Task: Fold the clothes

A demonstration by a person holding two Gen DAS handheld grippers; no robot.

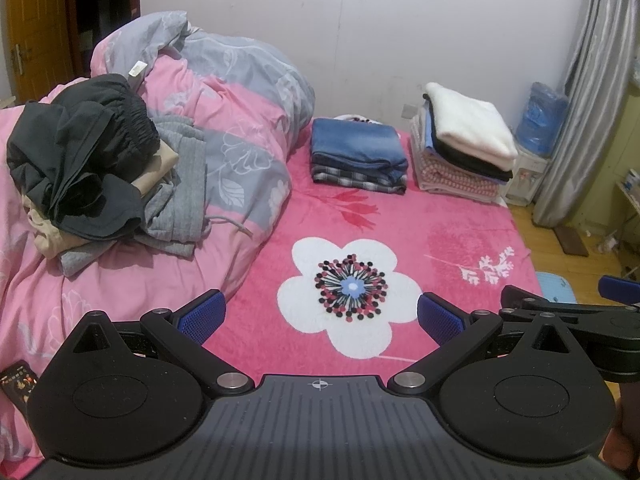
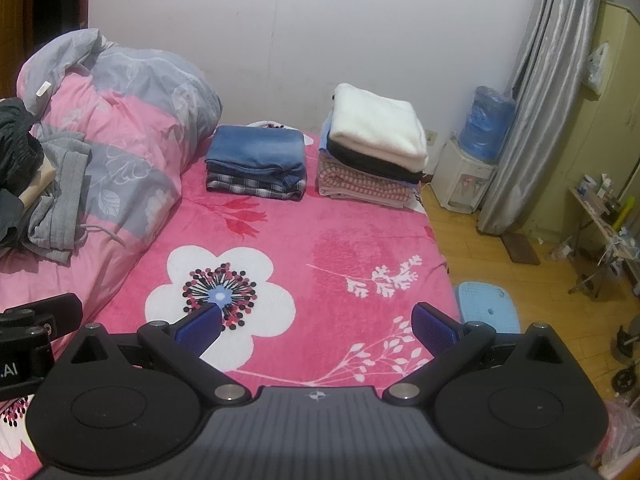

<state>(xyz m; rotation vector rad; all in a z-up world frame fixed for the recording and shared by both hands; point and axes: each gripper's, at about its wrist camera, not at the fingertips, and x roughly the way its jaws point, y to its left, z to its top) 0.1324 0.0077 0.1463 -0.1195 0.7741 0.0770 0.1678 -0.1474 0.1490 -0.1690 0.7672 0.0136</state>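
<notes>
A heap of unfolded clothes (image 1: 92,168) lies on the rumpled duvet at the left: a black garment on top, grey and beige ones under it. Part of the same heap (image 2: 44,196) shows at the left edge of the right wrist view. Two folded stacks stand at the far side of the bed: jeans over plaid (image 1: 358,156) (image 2: 258,164) and a taller stack topped by a white item (image 1: 466,144) (image 2: 374,148). My left gripper (image 1: 322,316) hovers open over the white flower print, holding nothing. My right gripper (image 2: 318,326) is open and empty too, over the bedspread's right part.
The pink floral bedspread (image 1: 460,240) (image 2: 320,240) covers the bed. A pink and grey duvet (image 1: 224,120) (image 2: 120,120) is bunched at the left. Right of the bed are wooden floor, a water dispenser (image 2: 476,160), a grey curtain (image 2: 532,100), a light-blue stool (image 2: 486,306) and a cluttered small table (image 2: 608,216).
</notes>
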